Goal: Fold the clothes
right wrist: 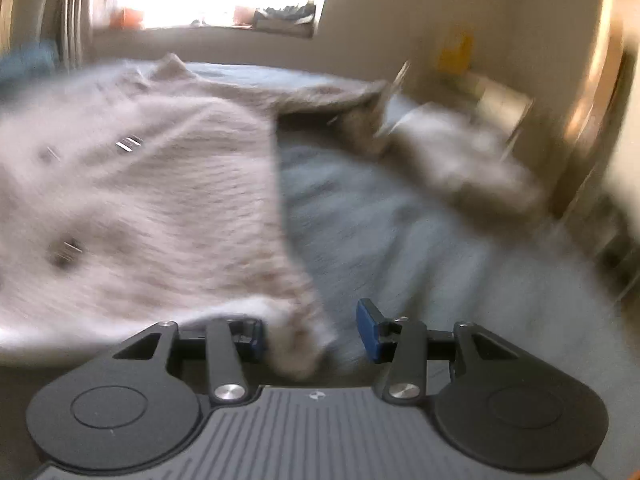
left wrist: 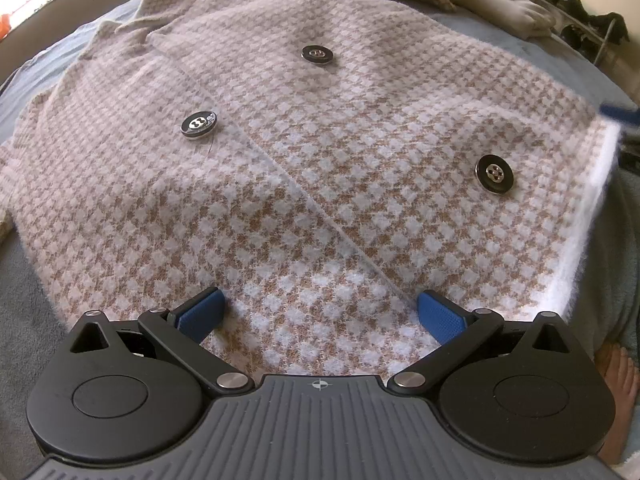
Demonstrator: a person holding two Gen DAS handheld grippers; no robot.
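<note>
The checked coat (left wrist: 304, 168) lies spread flat on the blue bedcover (left wrist: 480, 40), front up, with three dark buttons (left wrist: 199, 123) showing and a seam running down toward the hem. The left gripper (left wrist: 320, 314) hovers right over the coat's near hem, its blue pads (left wrist: 200, 312) wide apart and gripping nothing — the cloth passes under them, not between. At the coat's right-hand side the white fuzzy edge (left wrist: 592, 216) runs clear, with bare bedcover beyond it. Past the coat's far corner sits a pale bundle of cloth (left wrist: 496, 0).

The right wrist view is smeared. The right gripper (right wrist: 316, 332) is at the coat's (right wrist: 152, 208) lower corner, jaws part open; a flap of the corner hangs between the pads, but only the right pad (right wrist: 368, 328) shows clearly and it stands off the cloth. To the right of the coat's side edge lies open bedcover (right wrist: 400, 232).
</note>
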